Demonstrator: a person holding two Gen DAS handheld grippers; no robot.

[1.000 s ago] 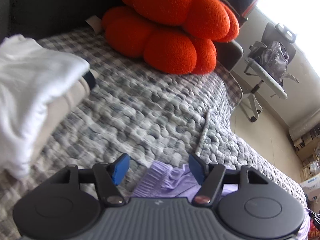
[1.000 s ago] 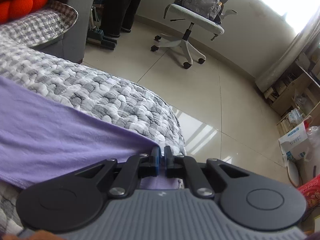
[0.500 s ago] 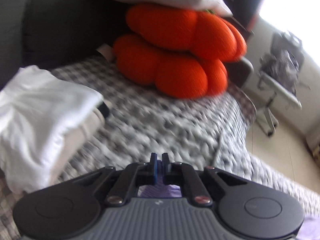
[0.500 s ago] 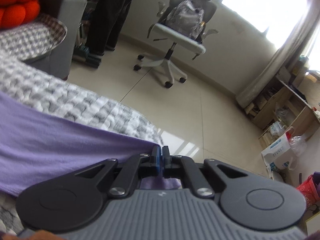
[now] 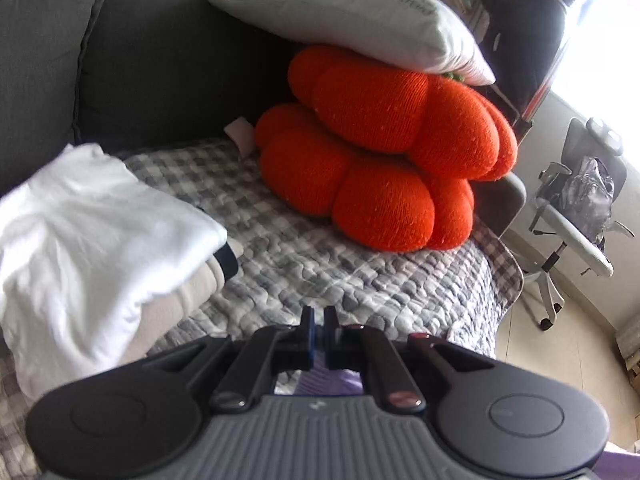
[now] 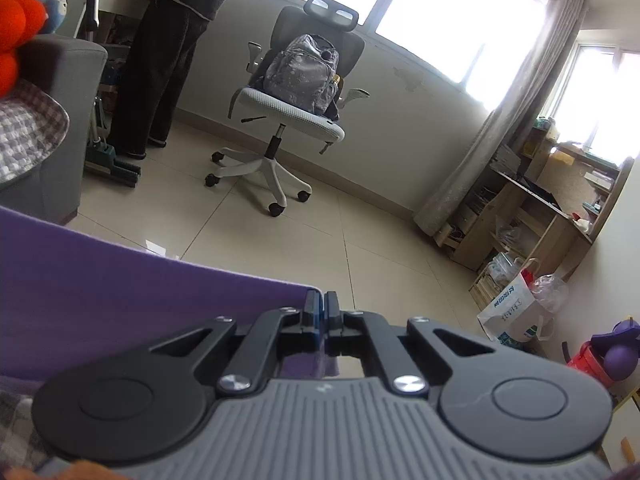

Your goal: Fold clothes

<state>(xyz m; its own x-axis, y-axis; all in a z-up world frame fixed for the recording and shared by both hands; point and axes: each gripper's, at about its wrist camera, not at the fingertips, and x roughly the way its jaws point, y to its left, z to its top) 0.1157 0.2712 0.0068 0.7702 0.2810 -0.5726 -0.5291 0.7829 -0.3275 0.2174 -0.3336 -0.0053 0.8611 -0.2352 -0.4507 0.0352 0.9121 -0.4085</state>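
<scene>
You are holding the purple garment (image 6: pixel 100 280) clamped in both the left claw (image 5: pixel 319 334) and right claw (image 6: pixel 321 314); keep its edge taut and level.

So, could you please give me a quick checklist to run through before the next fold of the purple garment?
1. Right gripper shut on the purple garment: ok, cloth corner sits between the closed fingers.
2. Left gripper shut on the garment: cannot tell; jaws closed, purple cloth only glimpsed beneath.
3. Edge taut on the right side: ok.
4. Bare quilt ahead to lay it on: ok.
5. White stack out of the way: ok, off to the left.
6. Whole garment free of wrinkles: cannot tell.
</scene>
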